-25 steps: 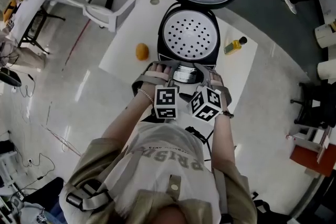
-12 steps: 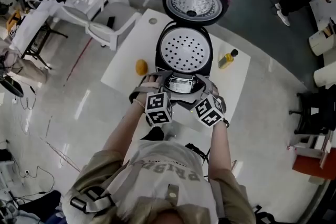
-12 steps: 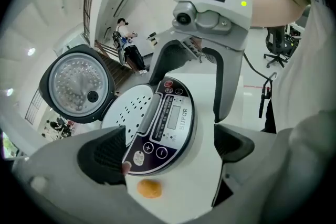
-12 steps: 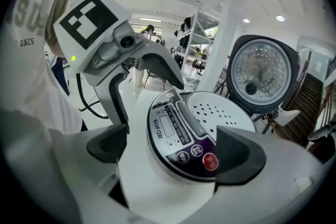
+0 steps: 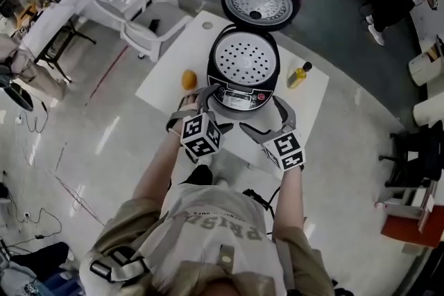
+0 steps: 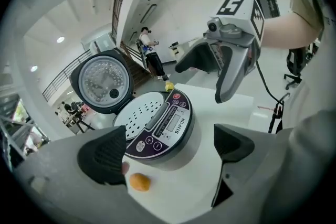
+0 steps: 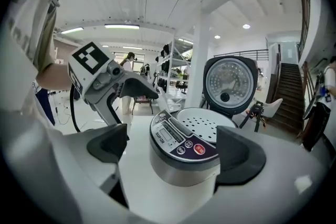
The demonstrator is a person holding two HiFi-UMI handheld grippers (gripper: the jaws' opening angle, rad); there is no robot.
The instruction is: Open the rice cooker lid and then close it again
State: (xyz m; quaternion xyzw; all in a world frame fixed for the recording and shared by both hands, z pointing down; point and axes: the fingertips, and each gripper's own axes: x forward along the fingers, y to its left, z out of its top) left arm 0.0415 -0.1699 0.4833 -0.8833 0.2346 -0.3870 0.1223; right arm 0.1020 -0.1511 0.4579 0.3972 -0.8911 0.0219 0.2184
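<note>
The black rice cooker (image 5: 243, 69) stands on a white table (image 5: 316, 90) with its pink-rimmed lid (image 5: 261, 2) swung fully up and the perforated inner plate showing. My left gripper (image 5: 196, 102) hovers open at the cooker's front left, and my right gripper (image 5: 267, 120) hovers open at its front right. Neither touches the cooker. In the left gripper view the cooker (image 6: 163, 123) and its lid (image 6: 102, 80) lie beyond my empty jaws (image 6: 168, 149). The right gripper view shows the control panel (image 7: 184, 144) between and beyond my wide jaws (image 7: 173, 147), with the lid (image 7: 229, 81) behind.
An orange (image 5: 188, 79) lies on the table left of the cooker, and a small yellow bottle (image 5: 298, 75) stands to its right. A white chair (image 5: 149, 28) sits beyond the table's left corner. Shelving and people are in the background.
Both grippers have lifted back from the cooker's front edge and spread apart, each rolling outward. The lid has stayed up.
</note>
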